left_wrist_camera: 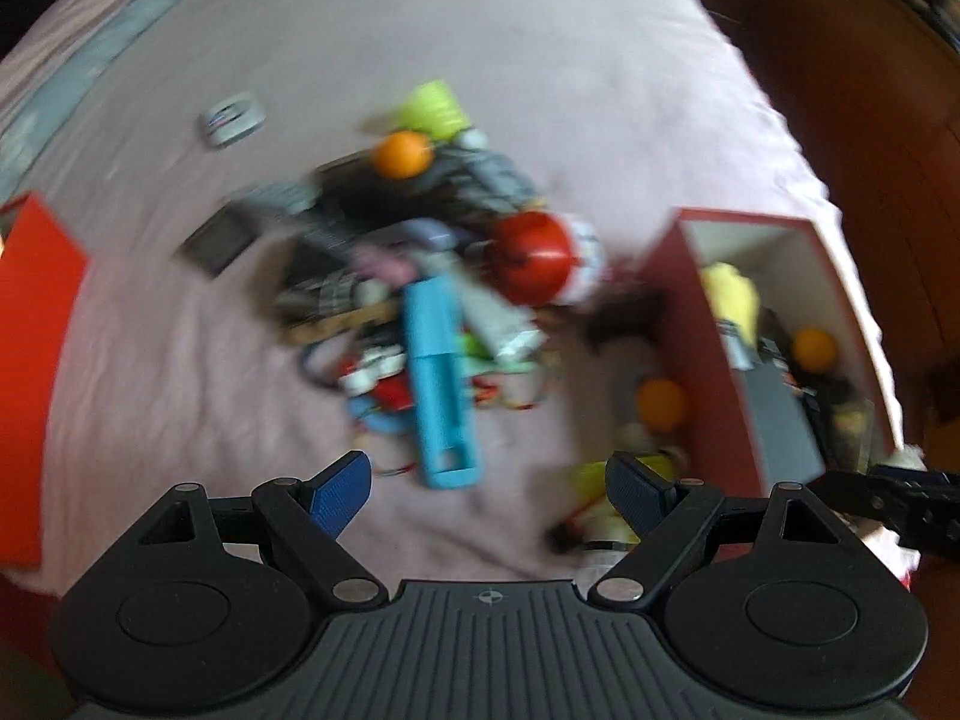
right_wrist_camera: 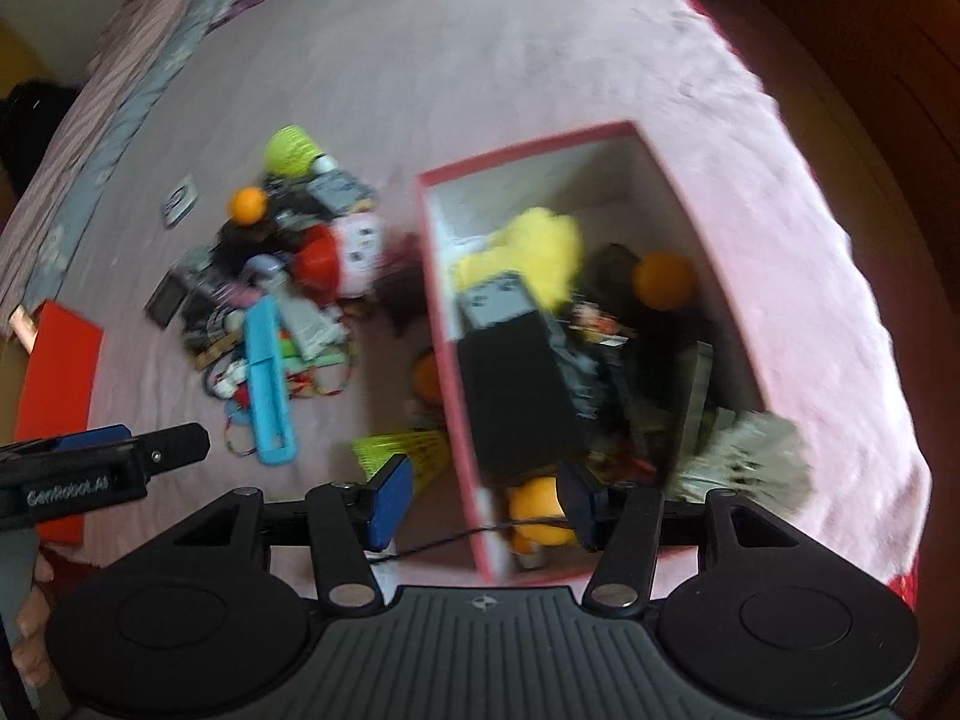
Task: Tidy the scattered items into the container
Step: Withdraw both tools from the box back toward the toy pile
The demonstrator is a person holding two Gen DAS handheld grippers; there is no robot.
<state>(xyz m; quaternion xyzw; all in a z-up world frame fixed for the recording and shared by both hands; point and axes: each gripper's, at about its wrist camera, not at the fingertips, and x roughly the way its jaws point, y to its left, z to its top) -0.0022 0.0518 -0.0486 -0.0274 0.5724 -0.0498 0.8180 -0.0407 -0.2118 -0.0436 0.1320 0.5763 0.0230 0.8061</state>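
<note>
The left hand-held gripper (left_wrist_camera: 489, 495) is hanging wide open and empty over the bed (left_wrist_camera: 150, 360), and the blue case (left_wrist_camera: 441, 384) is lying just ahead of it in the pile. Its long axis is running straight away from the gripper, the slotted end pointing back to it. The right hand-held gripper (right_wrist_camera: 480, 504) is half open, empty, over the box (right_wrist_camera: 540, 147) edge, farther away from the case.

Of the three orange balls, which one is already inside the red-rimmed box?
The orange ball by the box's right wall, beside the yellow plush. Another tops the pile on the bed; the third lies outside the box's left wall.
</note>
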